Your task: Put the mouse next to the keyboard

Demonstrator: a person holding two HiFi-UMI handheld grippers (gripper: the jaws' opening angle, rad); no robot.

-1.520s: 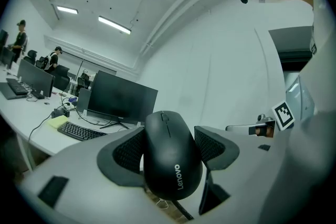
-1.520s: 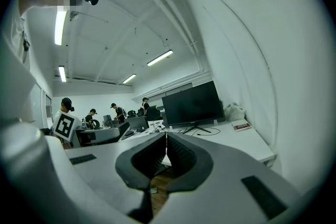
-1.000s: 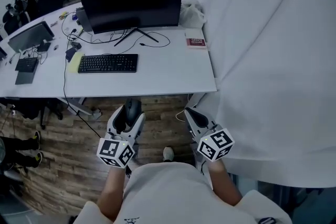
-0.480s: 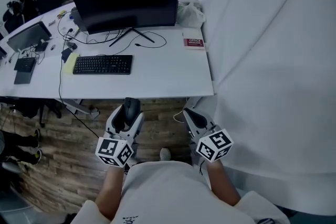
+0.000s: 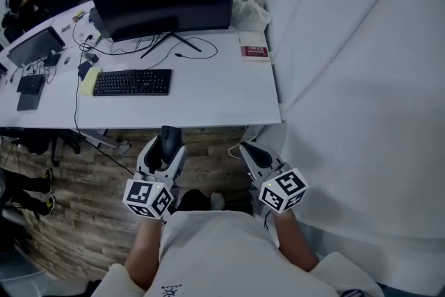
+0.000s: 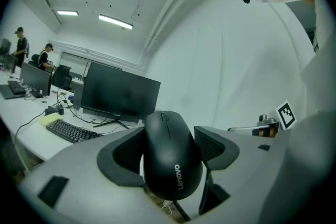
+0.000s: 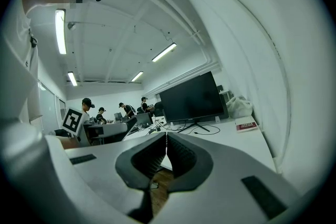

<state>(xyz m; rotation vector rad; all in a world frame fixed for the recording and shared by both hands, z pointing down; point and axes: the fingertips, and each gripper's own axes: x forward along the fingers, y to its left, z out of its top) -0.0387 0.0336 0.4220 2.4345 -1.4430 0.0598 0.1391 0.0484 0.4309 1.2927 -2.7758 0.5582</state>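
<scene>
A black Lenovo mouse (image 6: 172, 157) sits clamped between the pads of my left gripper (image 6: 170, 149); from the head view the mouse (image 5: 170, 140) and left gripper (image 5: 167, 148) hang over the wooden floor, just short of the desk's front edge. The black keyboard (image 5: 132, 82) lies on the white desk (image 5: 215, 90), left of centre, and shows small in the left gripper view as keyboard (image 6: 72, 131). My right gripper (image 5: 249, 151) is beside the left one, below the desk edge; in its own view the right gripper (image 7: 166, 155) has both pads pressed together with nothing between them.
A large dark monitor (image 5: 163, 0) stands behind the keyboard with cables (image 5: 149, 49) around its foot. A red-and-white booklet (image 5: 254, 51) and a plastic bag (image 5: 249, 10) lie at the desk's right end. White curtain (image 5: 361, 94) fills the right. More desks and people (image 5: 17, 3) are at far left.
The desk has slid slightly lower and nearer in the head view as the person steps forward. Both grippers keep their pose, the mouse still held in the left one.
</scene>
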